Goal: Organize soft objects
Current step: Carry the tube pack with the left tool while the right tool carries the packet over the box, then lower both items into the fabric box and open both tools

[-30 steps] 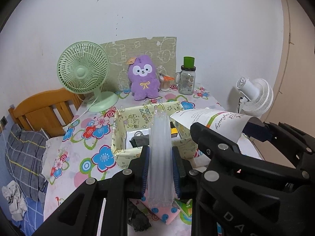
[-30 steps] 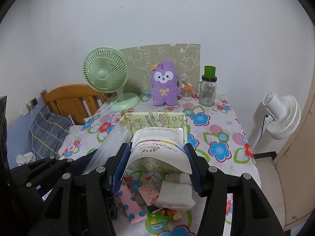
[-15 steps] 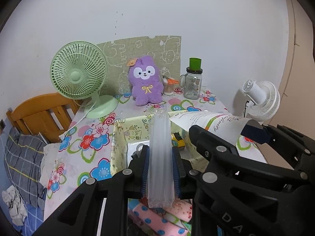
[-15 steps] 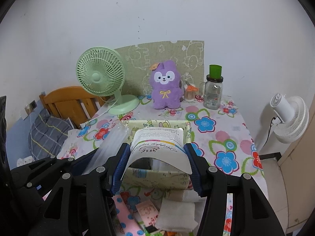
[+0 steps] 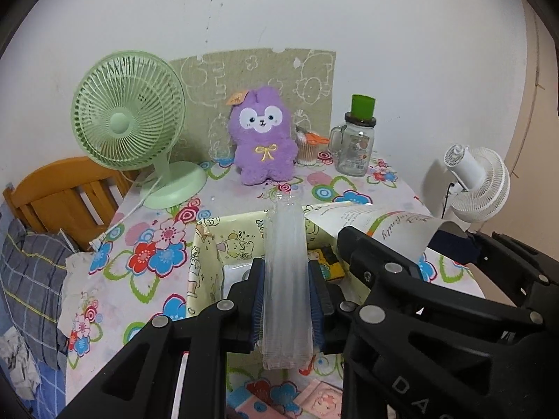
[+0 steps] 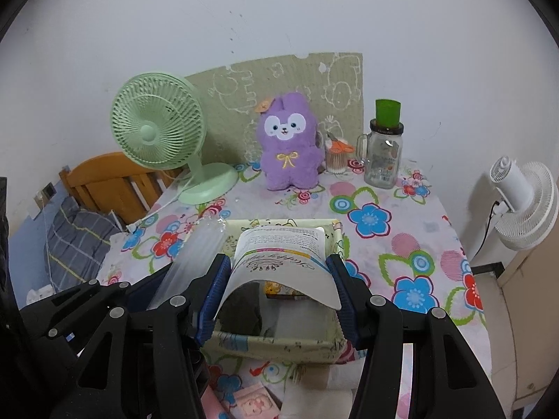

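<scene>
My left gripper [image 5: 287,272] holds a long clear plastic pack [image 5: 284,244] pinched between its blue pads, and its jaws are opening slightly. The pack points forward over the yellow cartoon-print box [image 5: 206,255]. My right gripper [image 6: 279,265] is shut on a white printed pouch [image 6: 283,255], which bows upward between the pads above the same box [image 6: 279,344]. Dark items and a small yellow packet lie inside the box. A purple plush rabbit [image 6: 288,139] sits at the back of the flowered table.
A green desk fan [image 5: 129,118] stands back left, a glass jar with a green lid [image 5: 356,146] back right. A white fan [image 5: 478,185] is beyond the table's right edge. A wooden bed frame [image 5: 59,192] is left. Pink cloths [image 6: 251,401] lie near the front edge.
Both grippers have moved forward and slightly down with their loads. The box, earlier ahead of them, now lies right under the pack and the pouch.
</scene>
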Demonstrator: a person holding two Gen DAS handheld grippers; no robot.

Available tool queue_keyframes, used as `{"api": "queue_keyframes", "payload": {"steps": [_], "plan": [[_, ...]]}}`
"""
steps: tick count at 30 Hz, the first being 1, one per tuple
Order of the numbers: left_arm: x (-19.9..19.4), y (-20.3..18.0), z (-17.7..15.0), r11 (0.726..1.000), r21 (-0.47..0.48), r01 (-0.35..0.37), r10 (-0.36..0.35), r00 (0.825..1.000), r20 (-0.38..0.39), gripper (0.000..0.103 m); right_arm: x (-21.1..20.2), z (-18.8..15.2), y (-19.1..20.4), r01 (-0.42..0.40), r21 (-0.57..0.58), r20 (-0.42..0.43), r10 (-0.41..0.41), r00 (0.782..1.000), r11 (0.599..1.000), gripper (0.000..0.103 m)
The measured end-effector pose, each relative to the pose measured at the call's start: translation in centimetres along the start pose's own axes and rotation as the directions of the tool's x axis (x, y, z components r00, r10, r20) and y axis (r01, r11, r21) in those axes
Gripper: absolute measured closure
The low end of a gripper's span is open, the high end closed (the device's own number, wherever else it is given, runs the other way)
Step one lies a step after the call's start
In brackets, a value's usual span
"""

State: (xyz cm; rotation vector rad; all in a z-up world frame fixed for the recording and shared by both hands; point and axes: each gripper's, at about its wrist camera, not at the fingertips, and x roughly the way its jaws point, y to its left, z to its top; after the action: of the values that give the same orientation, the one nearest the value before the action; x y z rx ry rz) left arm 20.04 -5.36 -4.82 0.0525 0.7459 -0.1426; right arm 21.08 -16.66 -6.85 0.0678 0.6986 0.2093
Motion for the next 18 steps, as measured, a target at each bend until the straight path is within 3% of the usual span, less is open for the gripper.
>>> {"api": "queue_keyframes", "payload": {"steps": [3, 5, 7, 10, 14, 18], "plan": [[1.5, 0.4, 0.2, 1.0, -0.012, 0.01, -0.01, 1.0, -0.02, 0.078, 1.2, 0.1, -0.3, 0.013, 0.009, -0.009, -0.013, 1.0, 1.0, 0.039], [2.2, 0.6, 0.2, 1.0, -0.018, 0.013, -0.014, 1.0, -0.027, 0.067, 2.1, 0.2, -0.3, 0.023, 0.014, -0.02, -0.023, 1.0, 1.0, 0.038], [3.1, 0.9, 0.2, 0.999, -0.023, 0.023, -0.024, 0.999, -0.033, 0.046, 3.0, 0.2, -0.4, 0.027, 0.019, -0.034, -0.027, 0.999, 0.999, 0.034], [4.2, 1.5, 0.1, 0.999, -0.033, 0.007, -0.009, 0.999, -0.052, 0.033, 4.5, 0.1, -0.4, 0.033, 0.03, -0.071, -0.031, 0.997, 0.999, 0.023], [4.7, 1.8, -0.2, 1.0, -0.027, 0.009, -0.011, 0.998, -0.06, 0.024, 4.8, -0.2, -0.3, 0.048, 0.024, -0.063, -0.047, 0.997, 0.999, 0.007], [4.6, 1.7, -0.3, 1.0, -0.016, 0.002, -0.003, 0.998, -0.056, 0.02, 4.7, -0.4, -0.3, 0.065, 0.017, -0.06, -0.064, 0.996, 0.998, 0.007]]}}
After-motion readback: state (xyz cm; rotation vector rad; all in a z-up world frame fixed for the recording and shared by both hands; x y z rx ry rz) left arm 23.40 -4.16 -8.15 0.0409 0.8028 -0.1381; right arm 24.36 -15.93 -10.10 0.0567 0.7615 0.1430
